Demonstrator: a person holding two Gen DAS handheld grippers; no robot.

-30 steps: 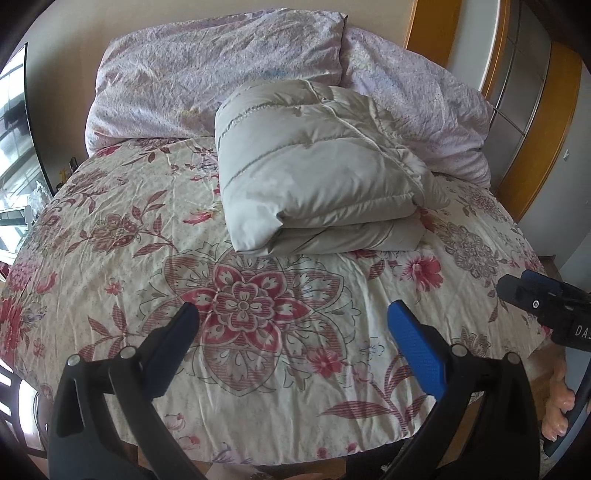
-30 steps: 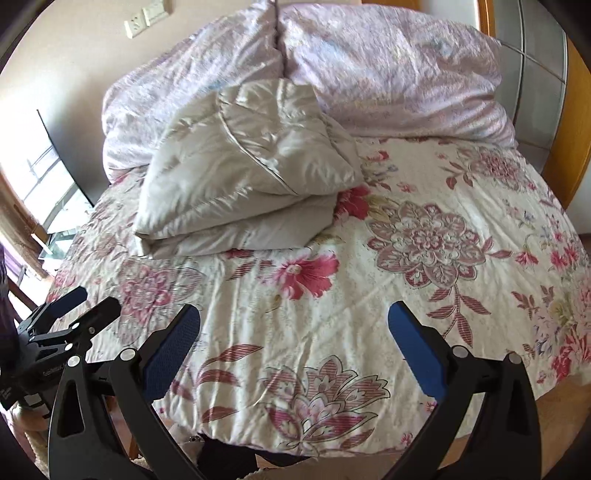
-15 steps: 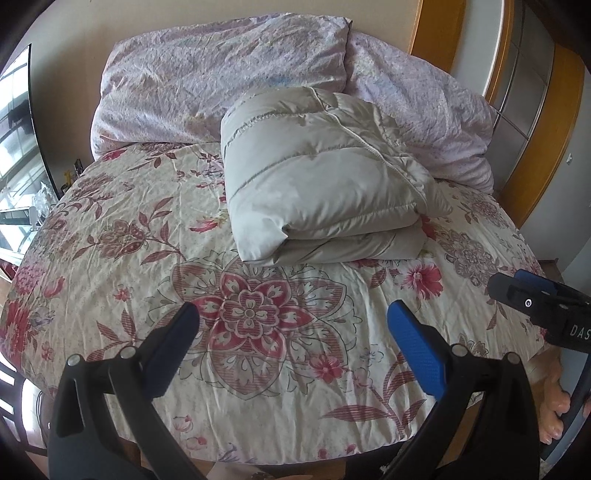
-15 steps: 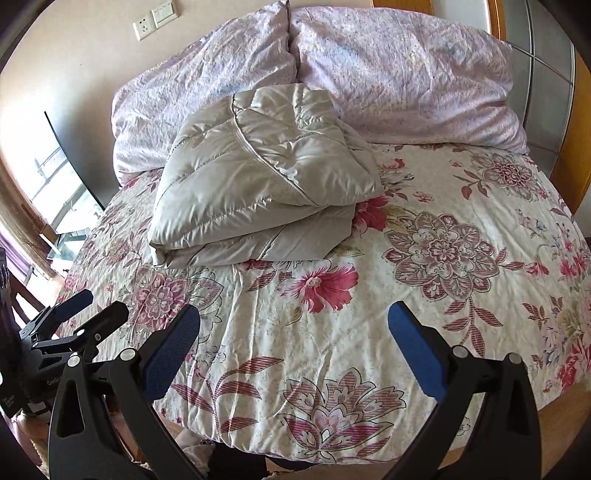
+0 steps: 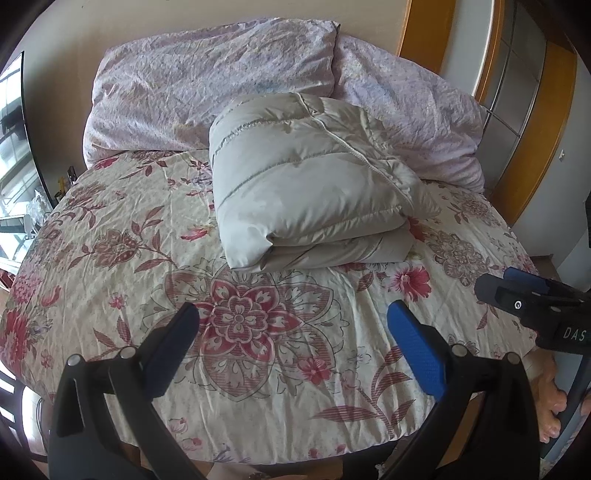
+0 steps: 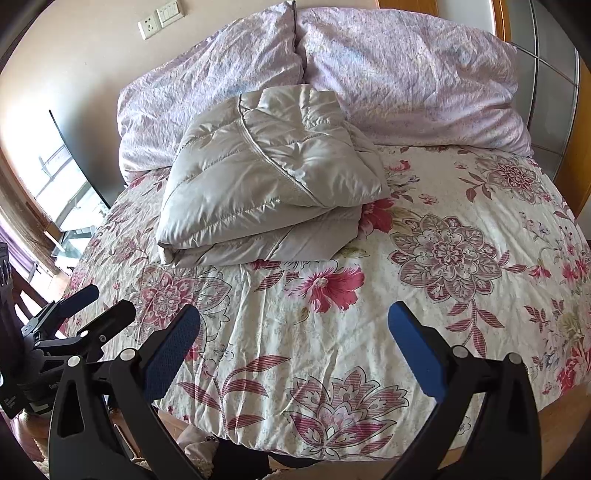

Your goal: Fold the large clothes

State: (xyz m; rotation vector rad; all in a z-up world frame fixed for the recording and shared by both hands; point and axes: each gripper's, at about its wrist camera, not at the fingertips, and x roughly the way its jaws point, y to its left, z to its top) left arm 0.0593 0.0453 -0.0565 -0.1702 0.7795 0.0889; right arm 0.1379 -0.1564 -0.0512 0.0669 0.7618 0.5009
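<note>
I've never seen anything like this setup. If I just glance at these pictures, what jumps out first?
Most striking is the puffy grey padded jacket, folded into a thick bundle in the middle of the bed, just in front of two lilac pillows. Under it spreads a cream bedspread with big red flowers. Low in each view, the left gripper and right gripper hang open over the bed's near edge, blue pads apart, holding nothing.

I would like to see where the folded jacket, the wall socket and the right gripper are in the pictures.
Folded jacket (image 5: 306, 184): left wrist view, on its quilted top layer.
Wall socket (image 6: 149, 25): right wrist view, on the white plate.
Right gripper (image 6: 293, 332): right wrist view, midway between its two blue fingertips, which stand wide apart.
</note>
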